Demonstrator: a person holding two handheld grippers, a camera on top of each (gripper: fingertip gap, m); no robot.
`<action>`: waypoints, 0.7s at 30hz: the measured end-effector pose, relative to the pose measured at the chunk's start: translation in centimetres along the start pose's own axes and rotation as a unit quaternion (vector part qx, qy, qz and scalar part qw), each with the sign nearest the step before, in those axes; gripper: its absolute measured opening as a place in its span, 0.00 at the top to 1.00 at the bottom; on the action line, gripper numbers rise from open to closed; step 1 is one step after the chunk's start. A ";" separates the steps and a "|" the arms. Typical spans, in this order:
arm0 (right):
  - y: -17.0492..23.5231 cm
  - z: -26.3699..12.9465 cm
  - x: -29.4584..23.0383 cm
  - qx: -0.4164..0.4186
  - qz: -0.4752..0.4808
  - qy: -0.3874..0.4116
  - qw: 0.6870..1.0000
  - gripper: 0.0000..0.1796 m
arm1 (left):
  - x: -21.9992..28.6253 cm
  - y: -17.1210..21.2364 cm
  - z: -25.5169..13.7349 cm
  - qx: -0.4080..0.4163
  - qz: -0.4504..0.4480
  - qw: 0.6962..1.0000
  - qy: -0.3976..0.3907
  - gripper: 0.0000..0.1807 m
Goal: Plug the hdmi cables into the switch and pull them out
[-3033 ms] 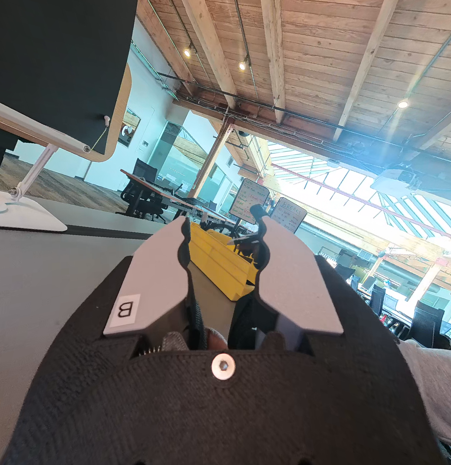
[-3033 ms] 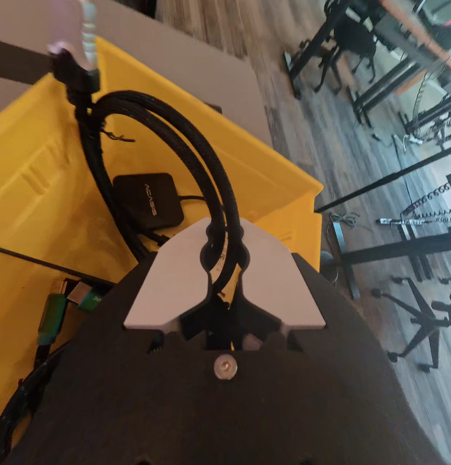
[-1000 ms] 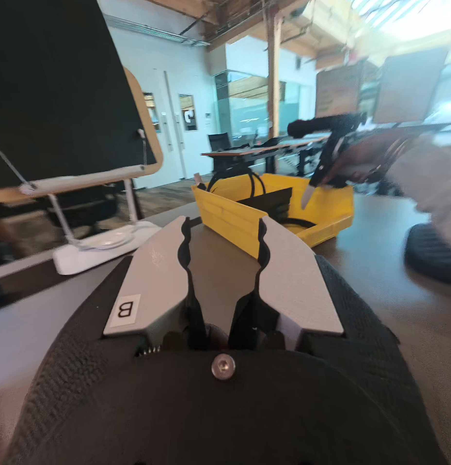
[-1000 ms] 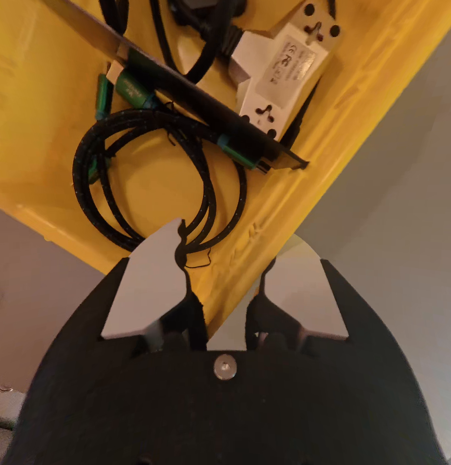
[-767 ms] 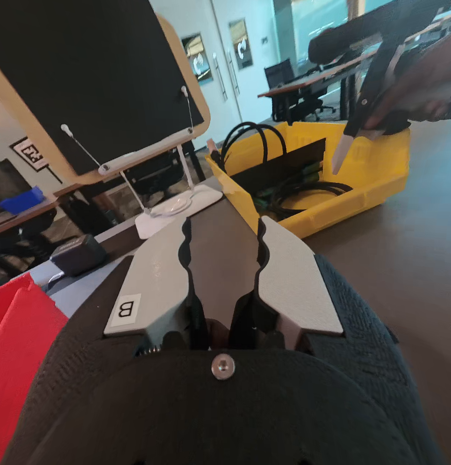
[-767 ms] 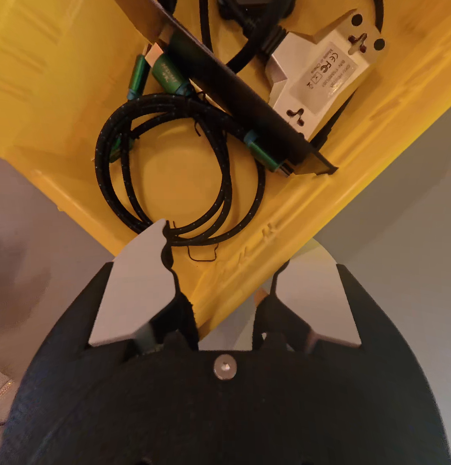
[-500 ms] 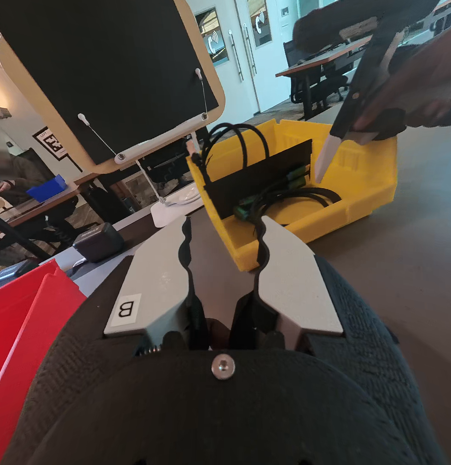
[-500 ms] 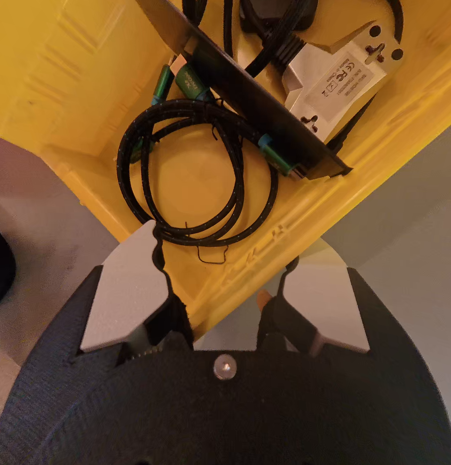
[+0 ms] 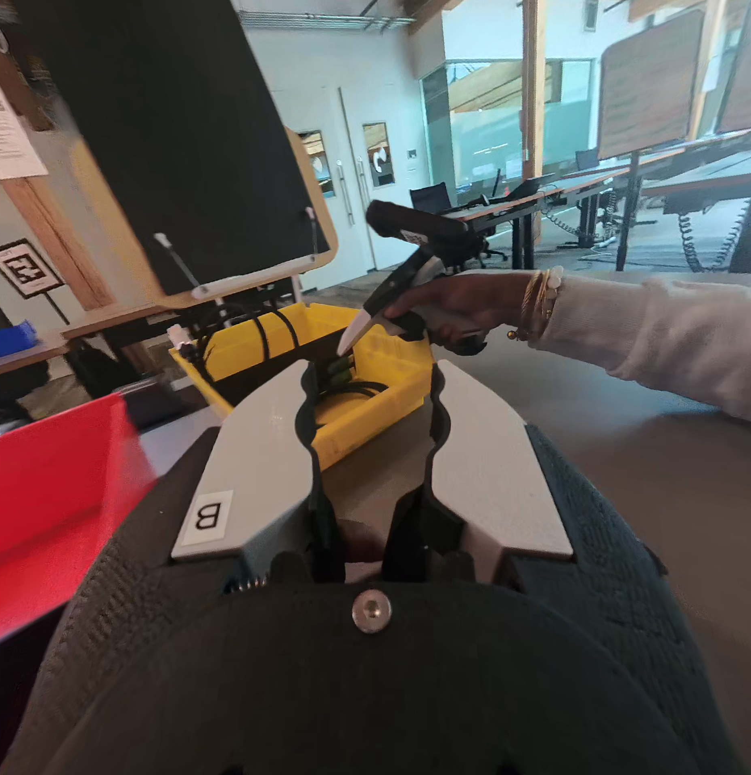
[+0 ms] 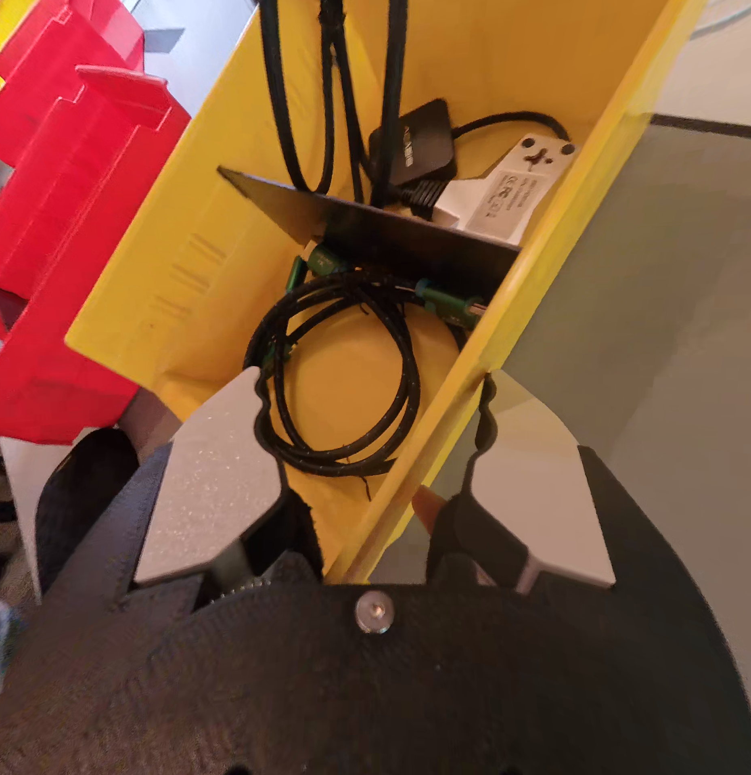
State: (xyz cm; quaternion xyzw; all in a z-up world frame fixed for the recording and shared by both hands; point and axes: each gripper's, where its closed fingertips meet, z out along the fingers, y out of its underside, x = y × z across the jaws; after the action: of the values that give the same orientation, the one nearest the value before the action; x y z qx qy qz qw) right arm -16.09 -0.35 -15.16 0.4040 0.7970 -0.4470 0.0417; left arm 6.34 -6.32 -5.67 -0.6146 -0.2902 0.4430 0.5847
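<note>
A yellow bin (image 10: 176, 251) holds a coiled black braided HDMI cable (image 10: 410, 377) with green plugs (image 10: 449, 304) in its near compartment. Behind a black divider (image 10: 407, 239) lie a silver-white switch (image 10: 503, 197), a small black box (image 10: 415, 142) and more black cables. My right gripper (image 10: 371, 375) is open and empty just above the coil, its jaws on either side of the bin's right wall. My left gripper (image 9: 371, 369) is open and empty, low over the table, short of the yellow bin (image 9: 365, 432). The right gripper (image 9: 344, 348) shows there too, held by a hand over the bin.
Red bins (image 10: 50, 209) stand right beside the yellow bin; one also shows in the left wrist view (image 9: 50, 461). A black board on a white stand (image 9: 176, 146) rises behind the bin. The grey table (image 9: 575, 482) stretches to the right. A sleeved arm (image 9: 658, 335) crosses above it.
The right gripper let go of the cable loop it held up; the coil now lies in the bin and the jaws are wide open. The left view swung down and left toward the bin.
</note>
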 end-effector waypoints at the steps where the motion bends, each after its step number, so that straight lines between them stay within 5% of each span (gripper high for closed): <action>1: 0.0 0.5 -0.3 0.010 -0.005 0.007 1.000 0.49 | -1.2 -0.1 -2.4 0.003 -0.002 1.000 -0.019 0.71; 6: -0.1 2.7 -2.6 0.037 -0.032 0.017 0.999 0.51 | -13.5 -1.6 -13.2 0.045 -0.054 0.972 -0.222 0.70; 10: 0.2 4.2 -4.5 0.034 -0.063 0.030 0.997 0.51 | -18.1 -0.5 -18.9 0.058 -0.081 0.947 -0.305 0.68; 15: 0.4 5.6 -5.2 0.032 -0.133 0.085 0.987 0.55 | -20.0 1.4 -21.4 0.003 -0.053 0.931 -0.360 0.68; 21: 0.2 7.2 -7.6 0.039 -0.149 0.037 0.987 0.55 | -21.4 5.1 -22.1 -0.070 -0.068 0.916 -0.389 0.68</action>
State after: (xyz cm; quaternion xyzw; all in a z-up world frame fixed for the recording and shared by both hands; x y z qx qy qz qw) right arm -13.01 -10.28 -16.38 0.2981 0.8315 -0.4634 -0.0709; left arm 15.66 -36.04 -7.94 -0.4123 -0.5657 0.5849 0.4098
